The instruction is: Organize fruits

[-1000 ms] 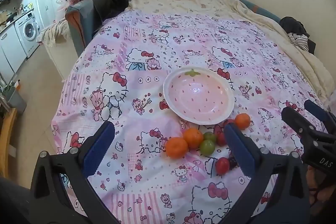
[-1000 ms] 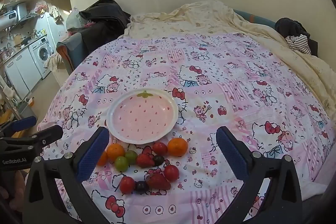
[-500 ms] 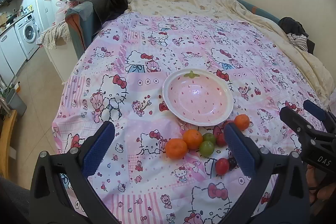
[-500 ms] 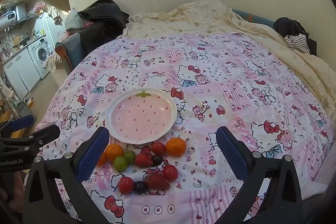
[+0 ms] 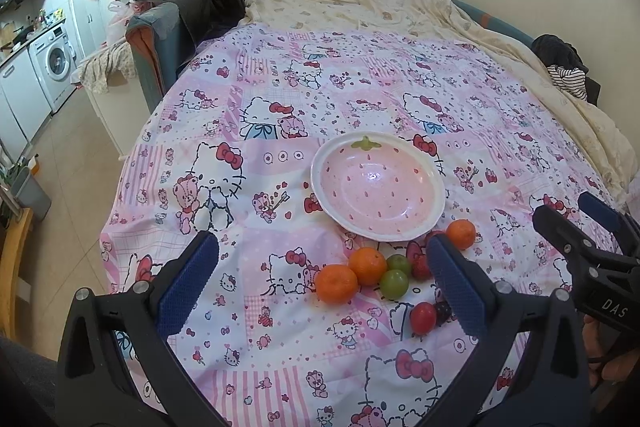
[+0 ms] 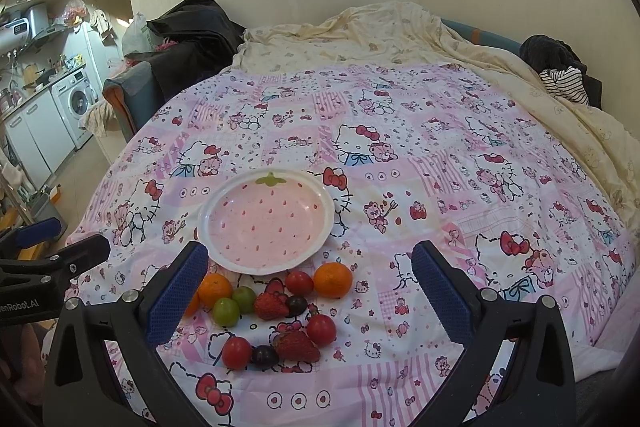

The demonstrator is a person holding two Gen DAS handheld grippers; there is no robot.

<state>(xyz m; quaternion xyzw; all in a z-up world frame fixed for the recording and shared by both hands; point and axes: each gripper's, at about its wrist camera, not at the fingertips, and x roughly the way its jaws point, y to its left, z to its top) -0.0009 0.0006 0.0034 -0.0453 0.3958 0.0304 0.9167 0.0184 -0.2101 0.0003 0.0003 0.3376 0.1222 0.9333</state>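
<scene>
We hold both grippers spread wide and empty above the bed, the left gripper (image 5: 320, 277) toward the oranges (image 5: 367, 265), the right gripper (image 6: 310, 287) over the berry end of the pile, so each can work its own side. The fruit (image 6: 276, 305) lies loose on the quilt (image 6: 420, 147), just in front of the plate (image 6: 266, 221), which sits bare (presumably waiting to receive it). Nothing is gripped yet; we judge the first pick has not begun. Round fruit may roll on soft bedding.
</scene>
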